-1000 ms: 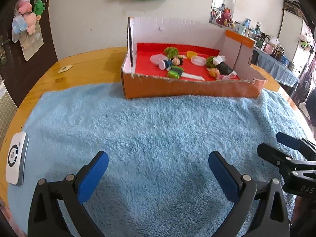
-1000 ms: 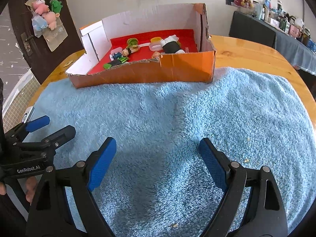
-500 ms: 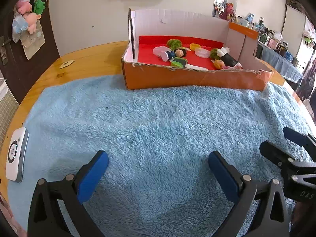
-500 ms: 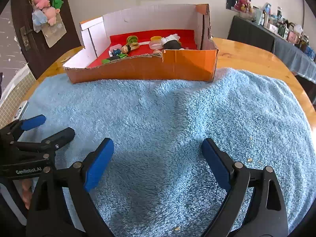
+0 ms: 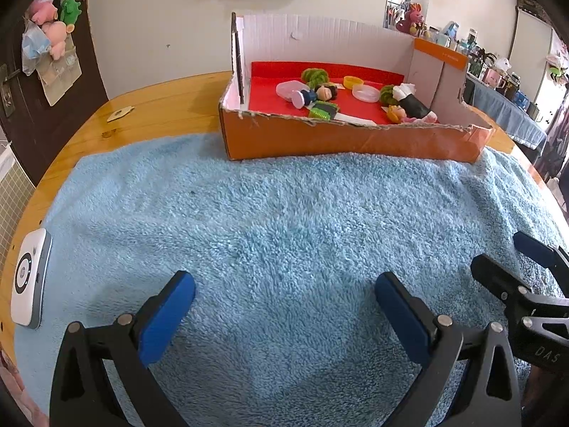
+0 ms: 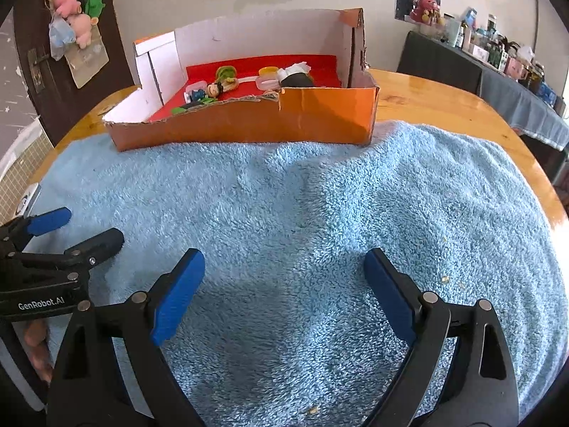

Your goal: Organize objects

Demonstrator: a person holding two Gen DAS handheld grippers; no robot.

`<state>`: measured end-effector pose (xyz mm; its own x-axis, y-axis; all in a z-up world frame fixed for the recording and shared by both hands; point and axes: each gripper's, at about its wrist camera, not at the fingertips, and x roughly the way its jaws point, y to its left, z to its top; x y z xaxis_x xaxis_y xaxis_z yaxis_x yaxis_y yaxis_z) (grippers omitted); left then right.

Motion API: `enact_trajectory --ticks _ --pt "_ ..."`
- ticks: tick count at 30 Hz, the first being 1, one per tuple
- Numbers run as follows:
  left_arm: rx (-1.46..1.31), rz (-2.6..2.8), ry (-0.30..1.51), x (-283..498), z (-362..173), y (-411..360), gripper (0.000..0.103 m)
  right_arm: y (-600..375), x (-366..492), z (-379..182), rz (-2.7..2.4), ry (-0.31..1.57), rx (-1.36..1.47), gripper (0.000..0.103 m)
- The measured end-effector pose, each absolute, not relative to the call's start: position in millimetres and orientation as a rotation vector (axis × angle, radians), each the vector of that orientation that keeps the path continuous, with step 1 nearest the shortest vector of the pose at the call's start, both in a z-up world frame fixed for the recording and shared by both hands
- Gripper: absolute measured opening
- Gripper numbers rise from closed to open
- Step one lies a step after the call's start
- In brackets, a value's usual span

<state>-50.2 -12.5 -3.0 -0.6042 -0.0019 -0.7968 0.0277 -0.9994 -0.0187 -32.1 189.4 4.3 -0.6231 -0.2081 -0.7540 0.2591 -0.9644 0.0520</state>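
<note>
Toys [image 5: 322, 94] are seen gathered inside the box [image 5: 338, 140] at the towel's [image 5: 284, 220] far edge on the tabletop [image 5: 156, 106], nothing is left outside, and the task is judged nearly done, both left claw [image 5: 284, 302] and right claw [image 6: 284, 283] spread wide, empty.

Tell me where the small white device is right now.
In the left wrist view, the white device lies at the far left, straddling the blue towel's edge and the wooden table, left of the left gripper.
</note>
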Motion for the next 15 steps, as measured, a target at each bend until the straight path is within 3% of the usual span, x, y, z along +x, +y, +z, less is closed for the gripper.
enact_trajectory --ticks 8,15 --pt "1.388 -2.805 0.042 -49.8 -2.8 -12.0 0.103 199.0 -30.9 5.6 -2.656 0.017 1.193 0.092" --pt "1.385 -2.810 0.052 -48.9 -2.5 -13.7 0.103 192.4 -32.4 3.6 -2.650 0.080 1.214 0.094"
